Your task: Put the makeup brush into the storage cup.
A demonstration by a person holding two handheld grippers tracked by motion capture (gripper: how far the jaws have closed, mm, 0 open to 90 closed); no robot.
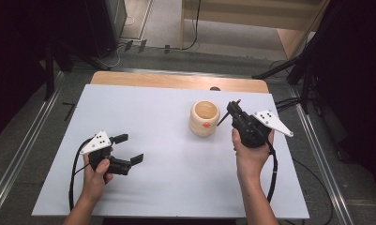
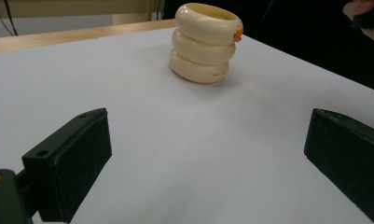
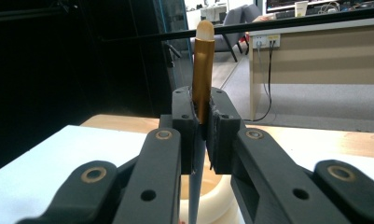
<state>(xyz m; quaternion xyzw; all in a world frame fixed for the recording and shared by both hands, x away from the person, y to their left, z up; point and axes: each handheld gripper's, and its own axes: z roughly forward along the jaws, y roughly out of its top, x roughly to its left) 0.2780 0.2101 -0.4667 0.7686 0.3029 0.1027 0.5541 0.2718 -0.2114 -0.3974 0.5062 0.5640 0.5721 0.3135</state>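
Two grippers: both in my hands, one per hand.
Left gripper: nearest to me, low over the white table, jaws spread wide with nothing between them, aimed toward the holder.
Right gripper: jaws clamped tight on a pencil, gold ferrule and pale eraser end pointing up, dark shaft running down between the jaws.
Holder: cream ringed cup, upright at mid-table, mouth open, just beside and below the right gripper.
Step in hand: carrying the pencil over the holder, as I judge it.
Next move: centre the lower tip over the mouth, lower it inside, then release.
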